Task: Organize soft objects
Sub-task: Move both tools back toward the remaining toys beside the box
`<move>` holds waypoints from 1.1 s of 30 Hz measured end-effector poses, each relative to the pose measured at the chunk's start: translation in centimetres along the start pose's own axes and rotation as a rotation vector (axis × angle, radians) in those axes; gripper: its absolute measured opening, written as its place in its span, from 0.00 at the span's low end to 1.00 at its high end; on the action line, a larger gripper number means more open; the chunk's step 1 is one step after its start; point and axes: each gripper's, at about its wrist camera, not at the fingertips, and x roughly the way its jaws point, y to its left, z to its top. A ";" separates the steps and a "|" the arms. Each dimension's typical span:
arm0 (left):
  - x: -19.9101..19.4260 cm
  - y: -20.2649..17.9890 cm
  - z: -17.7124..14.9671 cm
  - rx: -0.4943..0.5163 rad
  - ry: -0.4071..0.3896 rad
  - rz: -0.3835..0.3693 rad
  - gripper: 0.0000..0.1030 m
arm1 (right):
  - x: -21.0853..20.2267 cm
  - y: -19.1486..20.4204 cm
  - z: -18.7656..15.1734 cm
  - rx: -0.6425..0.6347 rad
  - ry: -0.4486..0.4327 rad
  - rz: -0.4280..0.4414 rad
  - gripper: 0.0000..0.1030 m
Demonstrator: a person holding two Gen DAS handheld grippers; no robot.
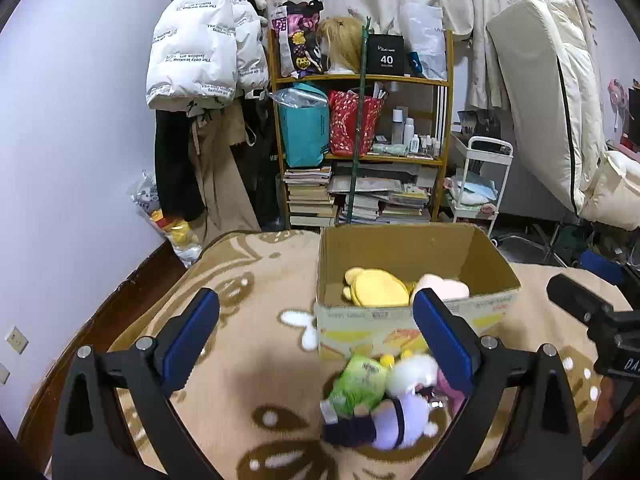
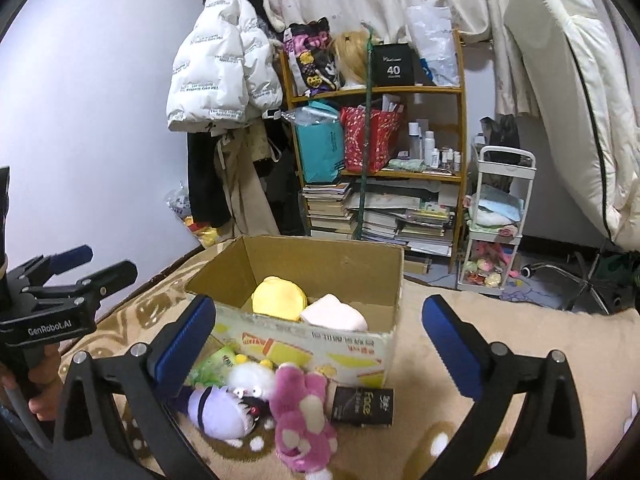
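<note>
Both my claws stand wide and empty: left claw (image 1: 316,338), right claw (image 2: 318,338). The box (image 2: 308,346) already holds 2 plush items. The remaining toys lie on the blanket (image 2: 520,344) against its near wall. The pink plush (image 2: 302,420) lies below my right claw, left of centre, long axis toward me. Judgement: right claw is nearer.

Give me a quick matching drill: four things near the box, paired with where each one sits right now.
Things:
1. yellow plush
2. pink bear
3. black packet
4. white jacket

Places:
A. hanging by the wall
B. inside the cardboard box
C. on the blanket, right of the pink toy
D. on the blanket, in front of the box

Pairs: 1-B, 2-D, 3-C, 4-A
</note>
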 end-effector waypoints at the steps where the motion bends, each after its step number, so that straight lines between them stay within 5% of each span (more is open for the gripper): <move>1: -0.4 0.0 -0.3 0.002 0.006 0.003 0.94 | -0.3 0.0 -0.1 0.004 0.001 -0.002 1.00; 13: -3.0 0.1 -2.6 0.003 0.056 0.008 0.94 | -2.8 0.7 -2.3 0.021 0.033 -0.007 1.00; 33: 1.7 -2.0 -4.3 0.043 0.189 -0.020 0.94 | 0.6 -0.3 -2.5 0.063 0.072 -0.038 1.00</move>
